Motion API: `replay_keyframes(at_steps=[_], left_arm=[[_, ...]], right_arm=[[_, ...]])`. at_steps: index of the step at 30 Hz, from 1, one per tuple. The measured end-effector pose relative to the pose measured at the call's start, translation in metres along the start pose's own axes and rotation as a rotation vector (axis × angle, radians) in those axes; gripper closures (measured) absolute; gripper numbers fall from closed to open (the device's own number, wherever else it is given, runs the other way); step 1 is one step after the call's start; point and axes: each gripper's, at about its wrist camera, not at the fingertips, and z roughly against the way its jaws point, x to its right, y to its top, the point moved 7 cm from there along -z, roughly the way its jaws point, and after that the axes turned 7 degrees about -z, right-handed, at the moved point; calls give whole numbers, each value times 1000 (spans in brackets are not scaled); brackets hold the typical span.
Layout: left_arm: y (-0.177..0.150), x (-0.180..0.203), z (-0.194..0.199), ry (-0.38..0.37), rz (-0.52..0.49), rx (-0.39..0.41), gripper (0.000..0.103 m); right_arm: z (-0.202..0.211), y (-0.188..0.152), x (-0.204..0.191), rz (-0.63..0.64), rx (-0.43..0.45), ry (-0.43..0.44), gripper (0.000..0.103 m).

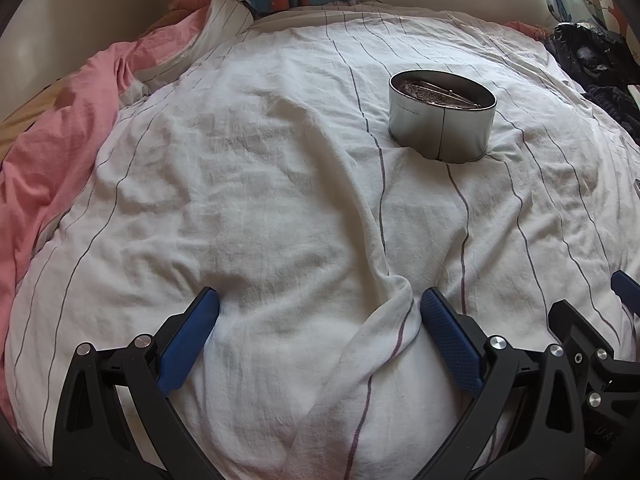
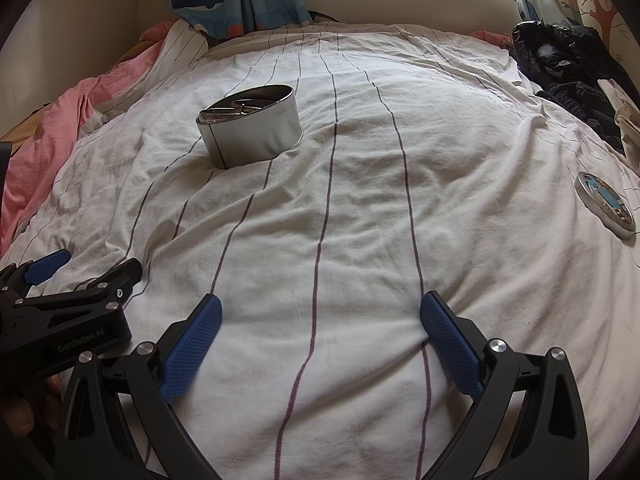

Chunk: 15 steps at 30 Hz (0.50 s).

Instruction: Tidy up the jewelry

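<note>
Honestly, with my left claw [image 1: 320,312] and right claw [image 2: 320,316] both released, the oval silver metal tin [image 2: 250,128] holding jewelry at upper left could tip on the soft bed [image 2: 360,220].

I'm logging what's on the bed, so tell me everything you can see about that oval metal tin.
The oval tin is plain silvery metal with a dark vertical seam down its side wall and a thin rolled rim. It stands upright and open, with no lid on it, sunk slightly into the white striped bedsheet. Inside lie shiny metal pieces, one with embossed scrollwork; what they are exactly cannot be told. Only the sheet touches it; both grippers are well away.
</note>
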Motion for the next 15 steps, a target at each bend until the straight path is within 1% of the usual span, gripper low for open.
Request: replay_keyframes(at_steps=[4, 15], left_arm=[[-1, 0, -1, -8, 1, 12, 6], [0, 4, -1, 18, -18, -3, 6]], right_arm=[[0, 0, 0, 0, 0, 0, 8], [-3, -1, 1, -6, -7, 5, 8]])
